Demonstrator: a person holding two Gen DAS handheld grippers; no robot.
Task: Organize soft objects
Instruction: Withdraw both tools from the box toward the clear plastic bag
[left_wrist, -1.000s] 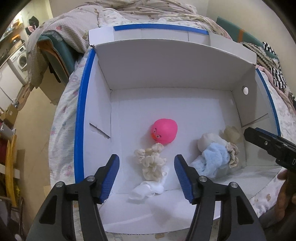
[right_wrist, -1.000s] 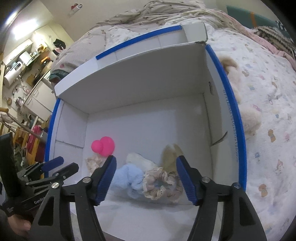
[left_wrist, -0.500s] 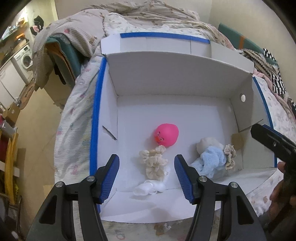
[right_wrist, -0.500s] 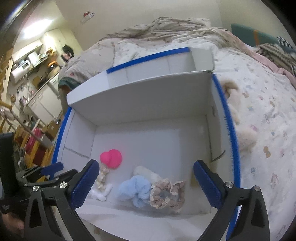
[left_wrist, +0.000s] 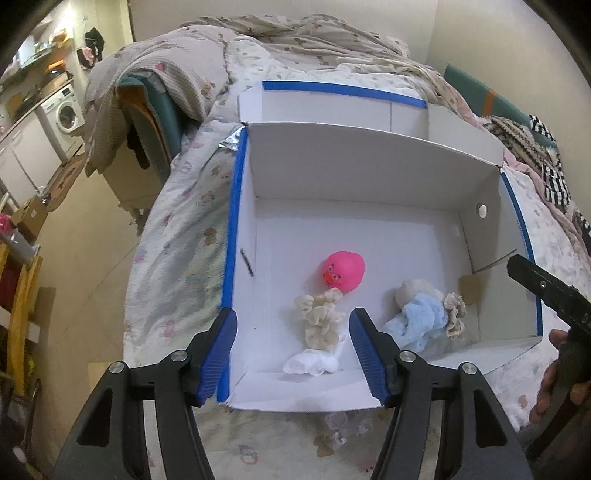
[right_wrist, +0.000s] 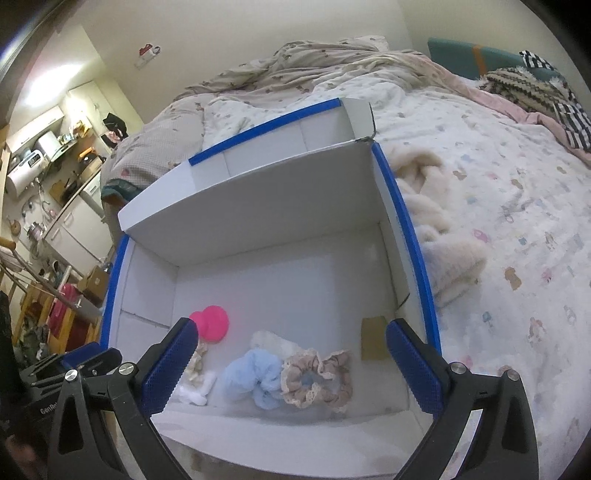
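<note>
A white box with blue-taped rims (left_wrist: 233, 221) (right_wrist: 406, 236) sits on the bed. Inside lie a pink rubber toy (left_wrist: 343, 272) (right_wrist: 211, 323), a cream scrunchie (left_wrist: 320, 318), a small white cloth (left_wrist: 311, 363) (right_wrist: 195, 390), a light blue fluffy scrunchie (left_wrist: 417, 320) (right_wrist: 251, 376), a beige lace scrunchie (right_wrist: 316, 376) (left_wrist: 454, 314) and a cream piece (left_wrist: 413, 290). My left gripper (left_wrist: 291, 354) is open and empty above the box's near edge. My right gripper (right_wrist: 291, 369) is wide open and empty above the near right part; it also shows in the left wrist view (left_wrist: 546, 291).
A cream fluffy blanket (right_wrist: 436, 236) lies on the patterned bedspread (right_wrist: 517, 206) just right of the box. A crumpled duvet (left_wrist: 303, 48) is behind the box. The floor and furniture with a washing machine (left_wrist: 62, 110) are at the left.
Both grippers have pulled back and up from the box. My right gripper opened wide; the beige lace scrunchie now lies free in the box.
</note>
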